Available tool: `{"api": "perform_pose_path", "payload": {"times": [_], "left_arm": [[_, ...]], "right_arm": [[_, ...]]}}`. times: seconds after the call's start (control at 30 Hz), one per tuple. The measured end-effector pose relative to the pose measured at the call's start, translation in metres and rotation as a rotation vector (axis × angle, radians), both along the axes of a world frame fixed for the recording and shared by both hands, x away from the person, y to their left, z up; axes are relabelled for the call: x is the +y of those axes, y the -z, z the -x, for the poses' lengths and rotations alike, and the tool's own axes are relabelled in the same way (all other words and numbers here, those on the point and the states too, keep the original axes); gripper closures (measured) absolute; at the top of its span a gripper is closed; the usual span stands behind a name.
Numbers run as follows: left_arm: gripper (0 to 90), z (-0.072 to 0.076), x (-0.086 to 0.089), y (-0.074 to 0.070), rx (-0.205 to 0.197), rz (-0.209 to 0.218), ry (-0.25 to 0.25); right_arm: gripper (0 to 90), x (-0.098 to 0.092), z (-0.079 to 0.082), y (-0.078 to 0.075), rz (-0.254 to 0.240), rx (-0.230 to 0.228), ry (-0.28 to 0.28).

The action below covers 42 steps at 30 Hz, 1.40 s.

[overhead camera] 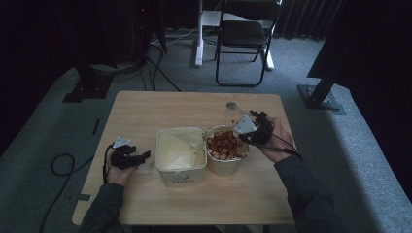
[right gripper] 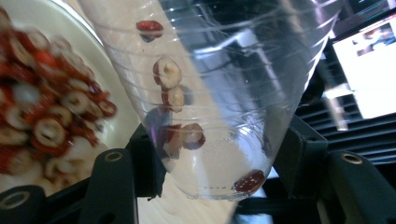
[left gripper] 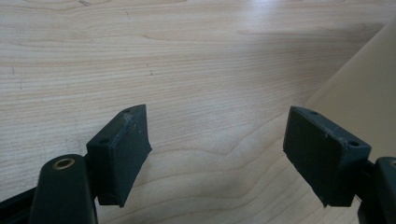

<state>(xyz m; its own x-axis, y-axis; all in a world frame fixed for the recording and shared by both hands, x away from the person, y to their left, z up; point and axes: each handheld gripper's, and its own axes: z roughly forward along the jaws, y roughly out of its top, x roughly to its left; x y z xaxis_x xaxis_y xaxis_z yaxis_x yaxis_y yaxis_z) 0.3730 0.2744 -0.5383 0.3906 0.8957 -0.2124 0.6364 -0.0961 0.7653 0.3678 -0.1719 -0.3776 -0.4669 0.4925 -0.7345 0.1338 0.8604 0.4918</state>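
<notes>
Clear plastic cup (right gripper: 219, 93) is clamped by the right gripper (right gripper: 215, 158), tilted over the round bowl (overhead camera: 226, 162). Clinging slices should be shaken out. Left gripper (left gripper: 217, 154) rests spread, left of the bowl.

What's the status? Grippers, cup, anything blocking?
Left gripper open, idle on table. Right gripper shut on clear cup, tipped over round bowl; few slices left inside. Square container beside bowl, nothing blocking.
</notes>
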Motion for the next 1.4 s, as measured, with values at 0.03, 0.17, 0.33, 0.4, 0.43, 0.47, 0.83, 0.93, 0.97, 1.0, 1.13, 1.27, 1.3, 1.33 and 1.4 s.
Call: {"api": "perform_pose_path", "payload": {"times": [0.03,0.17,0.33,0.4,0.43,0.47,0.83,0.93,0.97,1.0,1.13,1.27,1.3,1.33,1.4], "left_arm": [[22.9,0.000,0.000,0.000,0.000,-0.003,0.000],[22.9,0.000,0.000,0.000,0.001,-0.002,0.003],[22.9,-0.001,-0.001,0.001,-0.001,0.001,0.004],[22.9,-0.001,-0.001,0.001,-0.001,0.001,0.004],[22.9,-0.001,-0.001,0.001,-0.001,0.000,0.005],[22.9,-0.001,-0.001,0.001,0.000,0.000,0.006],[22.9,-0.002,-0.002,0.002,0.006,-0.007,0.010],[22.9,-0.002,-0.002,0.002,0.004,-0.010,0.010],[22.9,-0.002,-0.002,0.002,0.004,-0.008,0.009],[22.9,-0.002,-0.002,0.002,0.004,-0.007,0.008],[22.9,-0.001,-0.002,0.003,0.003,-0.008,0.004],[22.9,-0.001,-0.003,0.003,0.006,-0.018,0.006],[22.9,-0.001,-0.003,0.003,0.005,-0.019,0.005],[22.9,-0.001,-0.003,0.003,0.005,-0.019,0.005],[22.9,-0.001,-0.003,0.003,0.006,-0.018,0.004]], "right_arm": [[43.0,-0.001,0.000,-0.001,-0.030,0.014,0.001],[43.0,-0.006,-0.002,-0.004,-0.130,0.071,-0.018],[42.9,-0.008,-0.003,-0.008,-0.189,0.102,-0.032],[42.9,-0.007,-0.002,-0.008,-0.195,0.106,-0.033],[42.9,-0.007,-0.002,-0.007,-0.196,0.106,-0.034],[42.9,-0.006,-0.002,-0.007,-0.194,0.109,-0.036],[42.7,0.009,0.003,-0.008,-0.251,0.161,-0.098],[42.7,0.015,0.003,-0.012,-0.293,0.182,-0.121],[42.7,0.016,0.002,-0.013,-0.303,0.185,-0.124],[42.7,0.018,0.002,-0.013,-0.304,0.185,-0.129],[42.6,0.027,0.003,-0.015,-0.333,0.206,-0.157],[42.5,0.039,0.006,-0.019,-0.345,0.212,-0.191],[42.5,0.042,0.006,-0.019,-0.351,0.214,-0.200],[42.5,0.044,0.006,-0.020,-0.356,0.218,-0.208],[42.4,0.049,0.007,-0.022,-0.377,0.233,-0.230]]}}
